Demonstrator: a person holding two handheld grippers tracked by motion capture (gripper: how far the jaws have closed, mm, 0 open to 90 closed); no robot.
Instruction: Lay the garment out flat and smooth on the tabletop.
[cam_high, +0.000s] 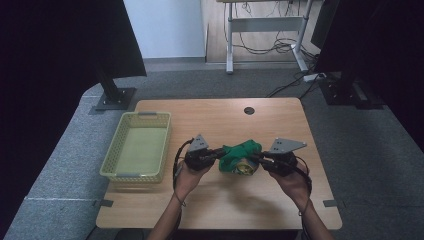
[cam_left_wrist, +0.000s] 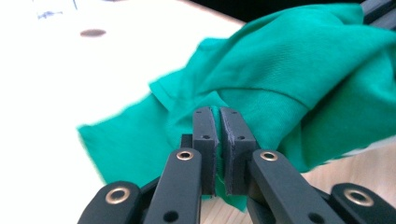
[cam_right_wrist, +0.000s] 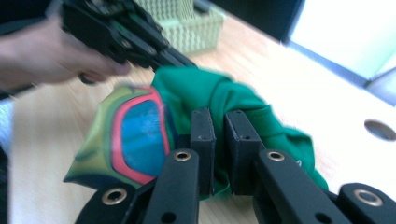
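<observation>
Your surface (cam_high: 210, 200) is a pale wood top with rounded corners and a dark round hole (cam_high: 249, 110) near its far edge. It stands on grey carpet (cam_high: 65, 165). Beyond it, black panels (cam_high: 60, 40) on stands rise at both sides, and a white wall (cam_high: 165, 27) shows between them. Farther back, cables (cam_high: 270, 47) trail over the floor under another desk frame (cam_high: 265, 22).

A yellow-green basket (cam_high: 136, 146) sits at the left of the surface, well apart from your hands.

The green cloth (cam_high: 240, 156) lies bunched near the middle of the surface, between your two tools. It carries a printed patch, blue ringed in red (cam_right_wrist: 140, 140).

Your left tongs (cam_left_wrist: 218, 135) are closed on a fold of the cloth, with green fabric showing between the pads. In the high view they reach the cloth from its left side (cam_high: 218, 153).

Your right tongs (cam_right_wrist: 219, 140) press into the cloth from the other side (cam_high: 255, 157). Their jaws stand slightly apart with green fabric between them, so they grip the cloth too. In the right gripper view your left hand (cam_right_wrist: 46, 51) shows beyond the cloth, and the basket's corner (cam_right_wrist: 187, 23) behind it.
</observation>
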